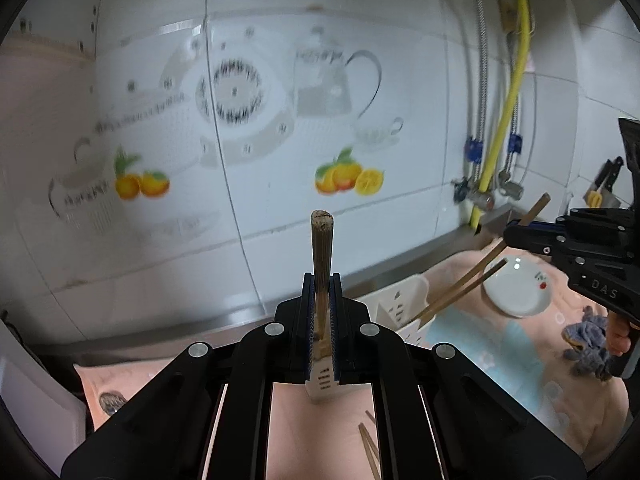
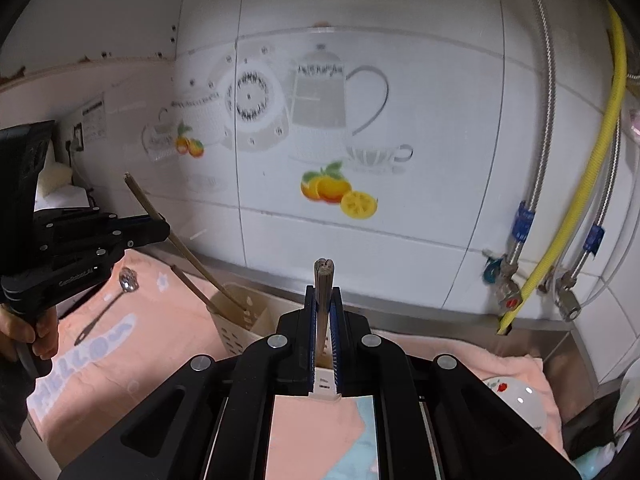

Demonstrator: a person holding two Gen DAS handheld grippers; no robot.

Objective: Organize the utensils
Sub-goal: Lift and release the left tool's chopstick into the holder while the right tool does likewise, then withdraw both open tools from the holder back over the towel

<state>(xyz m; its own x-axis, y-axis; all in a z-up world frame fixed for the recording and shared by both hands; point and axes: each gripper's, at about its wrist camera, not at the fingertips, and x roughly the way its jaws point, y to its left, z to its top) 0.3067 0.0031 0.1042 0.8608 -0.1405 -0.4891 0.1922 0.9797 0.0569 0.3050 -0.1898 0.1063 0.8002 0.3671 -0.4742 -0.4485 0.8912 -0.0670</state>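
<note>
Chopsticks dominate both wrist views. Left gripper (image 1: 322,316) is clamped on one wooden chopstick (image 1: 321,248) that stands upright between its pads; right gripper (image 2: 323,328) likewise pinches a second chopstick (image 2: 325,292). Each held stick appears raised above the white slotted utensil holder (image 2: 236,330), which stands on the pink towel (image 2: 160,360) near the tiled wall (image 2: 400,100). In the right view, another chopstick (image 2: 194,290) appears to rest in the holder already. Judged from this, the task is partly done: some sticks are stowed, two are in transit. Left to sort, as far as visible: loose chopsticks (image 1: 370,452) on the towel in the left view and a metal spoon (image 2: 108,300) lying flat. A white dish (image 1: 516,288) sits beside the holder.
</note>
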